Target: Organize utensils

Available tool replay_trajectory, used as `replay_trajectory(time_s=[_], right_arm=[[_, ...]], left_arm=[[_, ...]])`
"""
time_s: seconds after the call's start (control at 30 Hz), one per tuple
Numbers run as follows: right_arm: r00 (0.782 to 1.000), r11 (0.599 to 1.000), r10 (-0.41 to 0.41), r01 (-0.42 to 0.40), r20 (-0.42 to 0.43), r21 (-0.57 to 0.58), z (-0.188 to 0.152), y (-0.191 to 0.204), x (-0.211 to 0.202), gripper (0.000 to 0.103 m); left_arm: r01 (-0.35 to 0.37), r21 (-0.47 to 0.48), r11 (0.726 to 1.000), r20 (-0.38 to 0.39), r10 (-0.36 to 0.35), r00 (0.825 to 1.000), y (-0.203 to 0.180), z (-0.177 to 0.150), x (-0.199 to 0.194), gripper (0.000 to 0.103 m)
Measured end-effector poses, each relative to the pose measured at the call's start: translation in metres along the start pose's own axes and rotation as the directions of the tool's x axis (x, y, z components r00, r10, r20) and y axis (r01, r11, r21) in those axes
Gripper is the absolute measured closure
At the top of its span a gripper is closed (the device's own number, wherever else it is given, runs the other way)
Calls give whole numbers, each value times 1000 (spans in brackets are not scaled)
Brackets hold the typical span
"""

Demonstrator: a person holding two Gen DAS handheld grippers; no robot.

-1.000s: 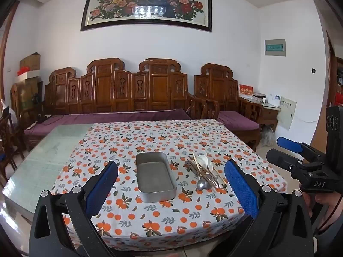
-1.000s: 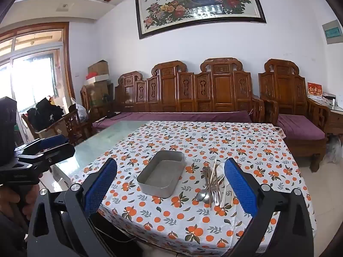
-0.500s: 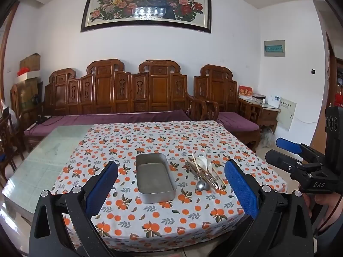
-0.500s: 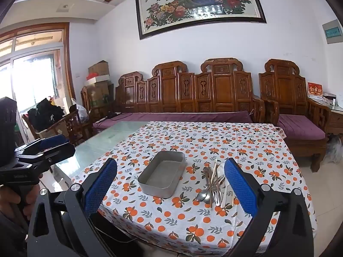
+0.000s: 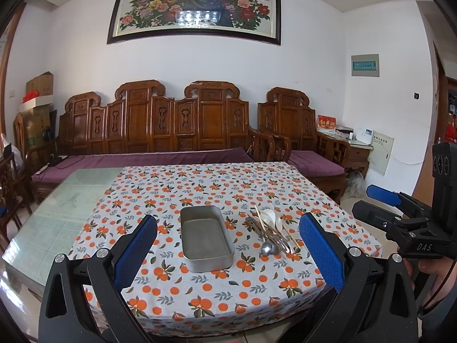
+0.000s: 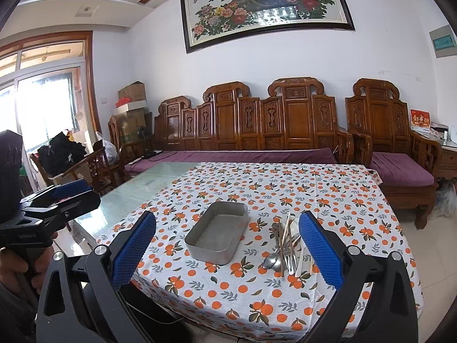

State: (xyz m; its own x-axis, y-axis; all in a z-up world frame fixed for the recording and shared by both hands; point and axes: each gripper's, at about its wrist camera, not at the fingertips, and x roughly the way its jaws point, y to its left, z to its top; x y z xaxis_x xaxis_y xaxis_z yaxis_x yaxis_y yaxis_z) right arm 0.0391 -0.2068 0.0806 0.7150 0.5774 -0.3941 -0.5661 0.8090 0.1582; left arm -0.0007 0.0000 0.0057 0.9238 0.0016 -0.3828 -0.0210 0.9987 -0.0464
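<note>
Beside the empty tin (image 5: 206,237) on the tabletop (image 5: 200,294) lies a utensil pile (image 5: 270,233); both grippers, left (image 5: 228,253) and right (image 6: 227,250), hover short of it, jaws apart.

A: How is the light?

B: Bright, even daylight. In the right wrist view the balcony window (image 6: 42,114) at the left is blown out to white, so the light enters from there.

A: Any glare?

B: Yes. The glass of the peacock painting (image 5: 194,8) carries a white reflected patch in both views, and the bare glass part of the bench (image 6: 148,188) has a pale sheen.

A: Shadows?

B: Soft ones only; the metal tray (image 5: 206,237) throws a faint shadow on the tablecloth (image 5: 228,188).

A: Sharpness?

B: Focus is crisp across the middle. Fisheye distortion bends the walls and ceiling lines, and the corners darken to black.
</note>
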Motion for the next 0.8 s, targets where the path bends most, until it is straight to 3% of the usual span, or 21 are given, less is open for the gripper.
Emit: replay_trajectory(time_s=[0.8], right_arm=[[1000, 1000, 2, -2, 2, 2, 1, 1, 0, 3]], left_arm=[[-1, 2, 1000, 4, 1, 1000, -1, 2, -3, 7]])
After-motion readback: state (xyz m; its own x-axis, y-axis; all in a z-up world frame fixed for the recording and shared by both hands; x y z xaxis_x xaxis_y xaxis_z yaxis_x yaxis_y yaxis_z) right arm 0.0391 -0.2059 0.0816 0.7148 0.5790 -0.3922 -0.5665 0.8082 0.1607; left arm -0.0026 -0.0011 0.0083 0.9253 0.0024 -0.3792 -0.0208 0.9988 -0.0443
